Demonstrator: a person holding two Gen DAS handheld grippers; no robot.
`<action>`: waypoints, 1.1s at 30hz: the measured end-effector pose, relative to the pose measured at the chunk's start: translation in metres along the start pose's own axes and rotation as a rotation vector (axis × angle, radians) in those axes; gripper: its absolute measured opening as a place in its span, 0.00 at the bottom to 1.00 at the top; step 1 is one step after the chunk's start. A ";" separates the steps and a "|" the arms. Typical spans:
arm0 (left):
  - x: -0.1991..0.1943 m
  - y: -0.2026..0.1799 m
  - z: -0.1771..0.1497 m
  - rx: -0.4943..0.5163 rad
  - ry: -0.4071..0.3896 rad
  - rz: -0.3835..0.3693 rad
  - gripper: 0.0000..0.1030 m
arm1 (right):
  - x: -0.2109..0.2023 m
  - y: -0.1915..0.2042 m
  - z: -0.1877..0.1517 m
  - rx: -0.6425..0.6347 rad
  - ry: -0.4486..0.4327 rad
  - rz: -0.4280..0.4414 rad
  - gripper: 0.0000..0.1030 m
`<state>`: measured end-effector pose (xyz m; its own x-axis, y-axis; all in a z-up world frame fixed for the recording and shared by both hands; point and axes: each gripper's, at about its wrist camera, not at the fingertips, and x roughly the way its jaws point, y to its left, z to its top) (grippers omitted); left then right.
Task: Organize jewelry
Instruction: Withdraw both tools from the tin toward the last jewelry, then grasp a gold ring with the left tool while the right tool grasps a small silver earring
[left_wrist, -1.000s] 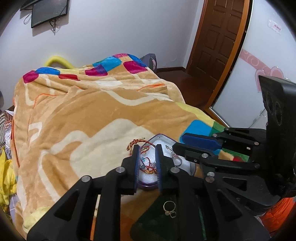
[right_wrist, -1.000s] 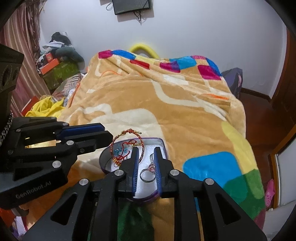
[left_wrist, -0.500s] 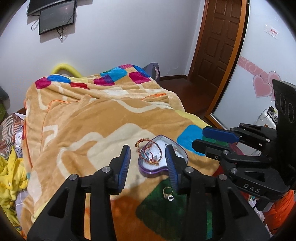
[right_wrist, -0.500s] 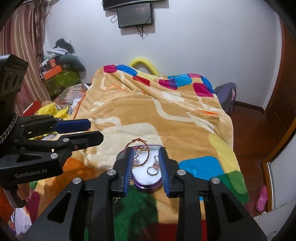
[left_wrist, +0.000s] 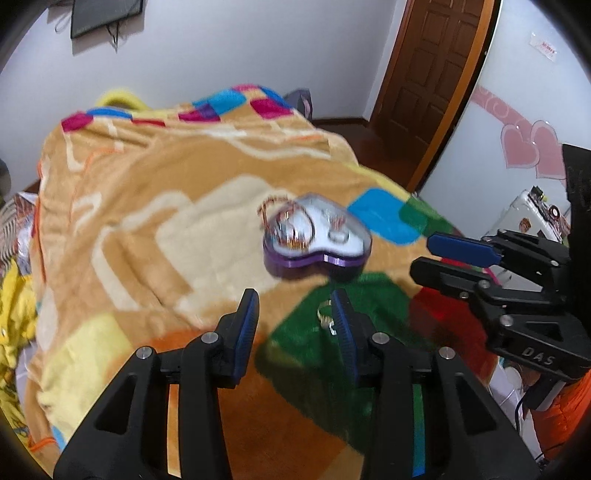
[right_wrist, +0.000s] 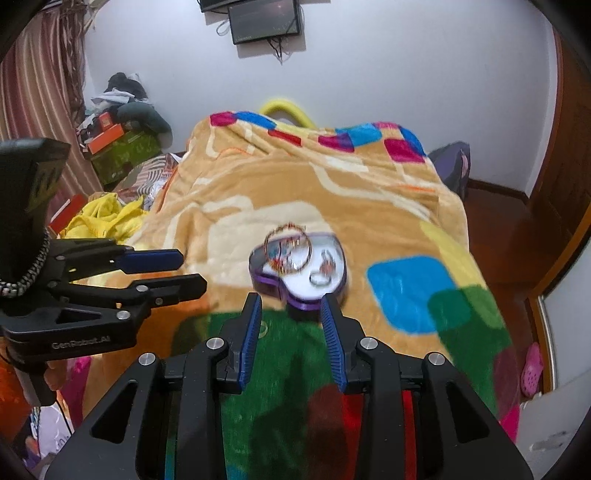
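Change since earlier: both grippers have drawn back from the heart-shaped box (left_wrist: 317, 238); a second ago their fingers were nearly together right over its tray, and now the box sits clear ahead of both sets of tips.
Left gripper (left_wrist: 293, 314): lower centre of the left wrist view, fingers spread wide with nothing between them, tips short of the box.
Right gripper (right_wrist: 290, 314): lower centre of the right wrist view, fingers likewise spread and empty, the right tip just before the box's near edge.
Cross views: the right gripper shows at the right edge of the left view, the left gripper at the left edge of the right view; both reach in level, side on.
Heart-shaped box: purple wall, white inside, resting on the blanket (left_wrist: 147, 206), centre right in the left view, centre frame in the right.
Bracelet (right_wrist: 289, 253): red and gold loops in the box's left lobe, leaning over the far rim.
Ring in box (right_wrist: 320, 279): silver band in the right lobe, near a small reddish piece too blurred to name.
Loose ring (left_wrist: 325, 312): gold, on the green patch of the blanket, just beside the left gripper's right finger tip, outside the box.
Room: monitor (right_wrist: 264, 20) upper centre on the wall; brown door (left_wrist: 432, 62) upper right in the left view.
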<state>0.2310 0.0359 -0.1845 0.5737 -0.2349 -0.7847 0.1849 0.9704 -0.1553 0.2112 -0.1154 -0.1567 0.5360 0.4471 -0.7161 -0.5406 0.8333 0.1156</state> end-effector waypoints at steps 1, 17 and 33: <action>0.006 0.001 -0.003 -0.001 0.019 -0.005 0.39 | 0.002 -0.001 -0.003 0.006 0.008 -0.001 0.29; 0.054 -0.014 -0.018 0.069 0.136 -0.026 0.22 | 0.018 -0.015 -0.028 0.058 0.073 0.024 0.29; 0.040 -0.006 -0.017 0.025 0.081 -0.029 0.05 | 0.036 0.004 -0.029 0.010 0.107 0.051 0.29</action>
<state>0.2394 0.0219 -0.2255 0.5020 -0.2562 -0.8261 0.2205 0.9615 -0.1642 0.2095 -0.1054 -0.2024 0.4356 0.4519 -0.7785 -0.5583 0.8140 0.1601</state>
